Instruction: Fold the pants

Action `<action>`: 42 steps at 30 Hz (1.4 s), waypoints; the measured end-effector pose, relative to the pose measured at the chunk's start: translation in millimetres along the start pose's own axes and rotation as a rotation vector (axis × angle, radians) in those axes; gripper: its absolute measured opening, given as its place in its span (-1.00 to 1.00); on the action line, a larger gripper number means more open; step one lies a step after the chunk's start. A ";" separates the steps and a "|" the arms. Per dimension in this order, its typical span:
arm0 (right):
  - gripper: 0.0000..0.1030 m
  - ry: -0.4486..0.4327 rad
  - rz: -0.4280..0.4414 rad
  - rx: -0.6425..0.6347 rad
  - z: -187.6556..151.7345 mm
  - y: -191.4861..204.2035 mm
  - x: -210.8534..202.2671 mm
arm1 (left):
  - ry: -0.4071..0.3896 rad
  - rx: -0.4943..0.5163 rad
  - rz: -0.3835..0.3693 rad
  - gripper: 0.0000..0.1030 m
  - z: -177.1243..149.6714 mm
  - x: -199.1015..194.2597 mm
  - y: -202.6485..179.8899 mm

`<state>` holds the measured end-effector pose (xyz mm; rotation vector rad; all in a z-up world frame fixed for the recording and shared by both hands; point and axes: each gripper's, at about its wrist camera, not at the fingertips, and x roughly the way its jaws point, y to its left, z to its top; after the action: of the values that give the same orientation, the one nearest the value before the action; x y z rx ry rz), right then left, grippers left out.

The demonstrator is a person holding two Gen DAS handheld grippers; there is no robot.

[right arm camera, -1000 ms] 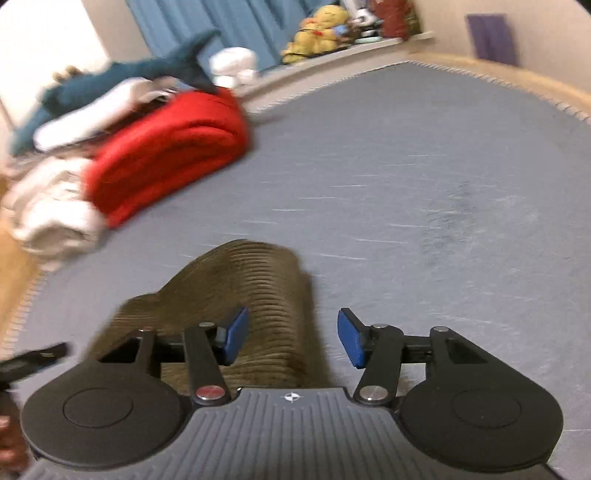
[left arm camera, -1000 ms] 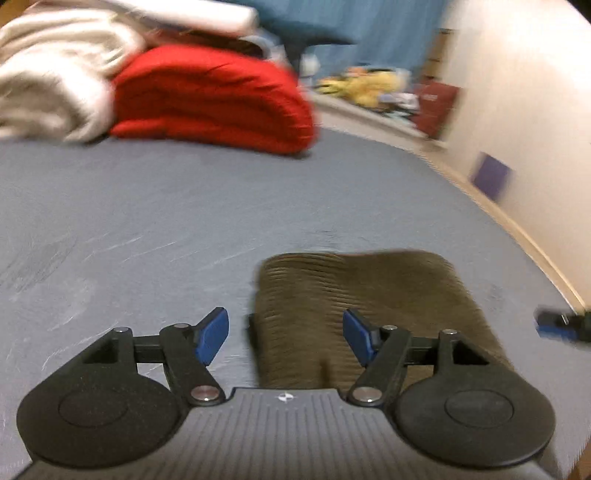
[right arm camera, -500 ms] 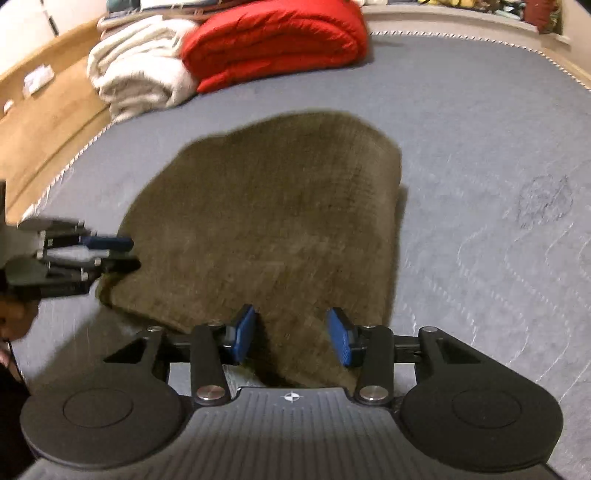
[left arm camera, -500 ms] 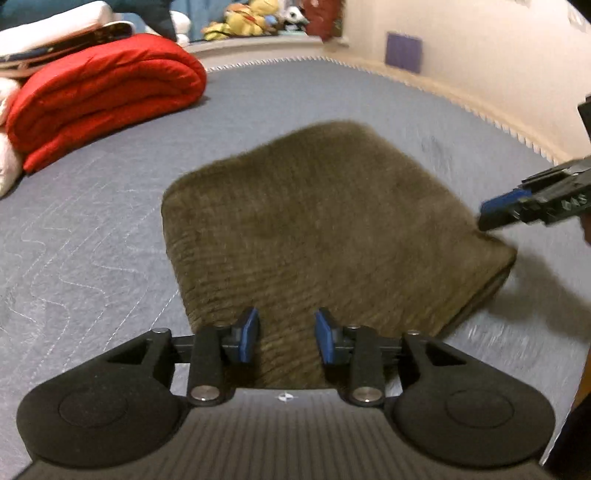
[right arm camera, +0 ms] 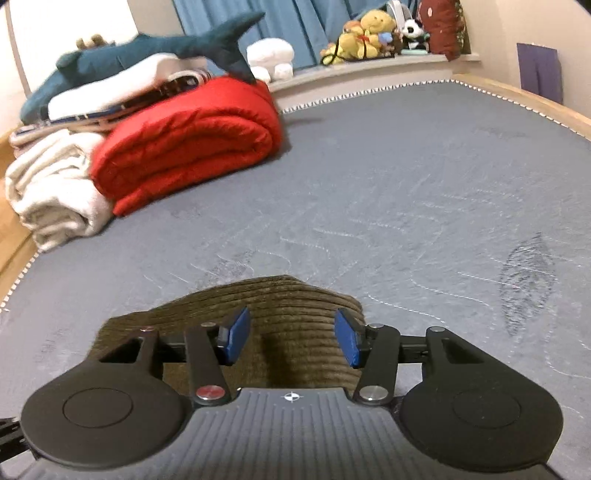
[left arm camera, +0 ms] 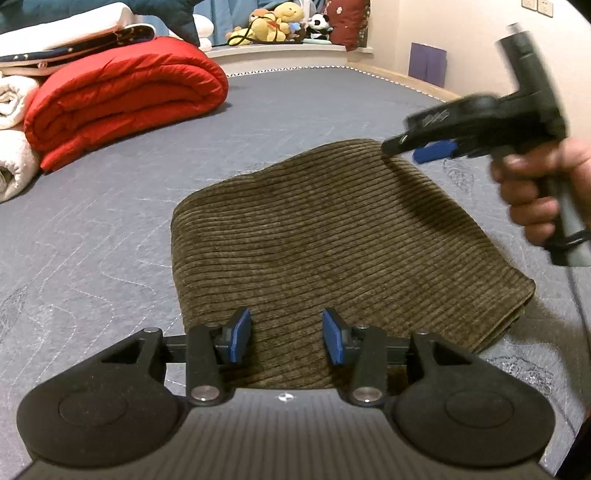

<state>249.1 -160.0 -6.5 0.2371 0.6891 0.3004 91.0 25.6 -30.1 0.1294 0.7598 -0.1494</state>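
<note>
Olive-brown corduroy pants point(left arm camera: 325, 240) lie folded into a compact rectangle on the grey mattress point(left arm camera: 110, 229). My left gripper point(left arm camera: 286, 336) is open, its blue pads just above the near edge of the pants, holding nothing. My right gripper point(right arm camera: 291, 338) is open and empty over the far right part of the pants point(right arm camera: 280, 299). It also shows in the left wrist view point(left arm camera: 432, 151), held in a hand above the far right corner of the fold.
A rolled red quilt point(left arm camera: 122, 107) and white blankets point(left arm camera: 14, 162) lie at the far left of the mattress. A blue shark toy point(right arm camera: 147, 55) lies on the pile. Plush toys point(right arm camera: 373, 33) sit on a ledge behind. A wooden bed rim point(right arm camera: 517, 96) runs along the right.
Both grippers have opened wider. The right gripper has moved from the near right edge of the pants to the far right corner. The pants stay flat.
</note>
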 end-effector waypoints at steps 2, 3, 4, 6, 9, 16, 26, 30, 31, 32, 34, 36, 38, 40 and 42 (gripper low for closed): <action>0.01 0.033 -0.064 -0.036 1.4 8.9 19.3 | 0.001 -0.006 0.000 -0.07 -0.4 -1.4 1.4; 0.02 0.051 -0.106 -0.042 0.5 9.5 28.8 | 0.001 -0.006 0.000 -0.07 -0.6 -3.3 2.4; 0.02 0.063 -0.124 -0.029 -0.1 7.4 36.2 | 0.000 -0.006 -0.001 -0.07 -0.8 -4.2 2.6; 0.03 0.073 -0.141 0.007 -0.1 2.9 47.0 | -0.004 -0.009 -0.005 -0.07 -0.2 -7.6 3.3; 0.06 0.074 -0.165 -0.026 0.5 6.5 56.2 | -0.020 -0.018 -0.027 -0.07 2.3 -13.1 2.4; 0.07 0.080 -0.114 0.048 6.8 2.0 38.3 | 0.074 0.068 -0.206 -0.07 -6.5 -10.4 -11.3; 0.08 0.101 0.151 -0.402 -22.3 35.4 -68.1 | 0.058 -0.068 -0.090 -0.09 -5.1 -25.7 28.6; 0.11 0.335 0.106 -0.571 -73.1 31.0 -58.6 | 0.116 0.012 -0.029 -0.08 -19.7 -18.1 16.5; 0.13 0.313 0.100 -0.623 -83.4 31.8 -60.8 | 0.107 0.044 -0.011 -0.03 -20.4 -23.4 8.6; 0.13 0.285 0.095 -0.631 -85.4 32.6 -64.7 | 0.105 0.054 -0.001 0.06 -19.7 -29.5 1.6; 0.15 0.276 0.044 -0.565 -77.3 34.6 -73.7 | 0.062 0.033 -0.003 0.40 -17.5 -47.9 -5.9; 0.20 0.194 0.011 -0.511 -64.2 42.5 -95.8 | -0.015 -0.002 0.005 0.75 -12.3 -73.7 -12.3; 0.53 0.104 0.021 -0.453 -51.0 50.6 -125.4 | -0.058 -0.022 0.038 0.76 -8.8 -96.2 -17.6; 0.88 0.024 -0.030 -0.408 -43.5 59.0 -154.2 | -0.119 -0.038 0.086 0.80 -10.5 -120.9 -25.1; 0.88 -0.022 -0.072 -0.387 -46.3 64.8 -178.1 | -0.141 -0.060 0.097 0.93 -12.7 -136.0 -31.8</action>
<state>76.0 -156.3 83.4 -0.1527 0.6033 0.3550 -20.6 8.6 53.1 0.0978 0.6152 -0.0433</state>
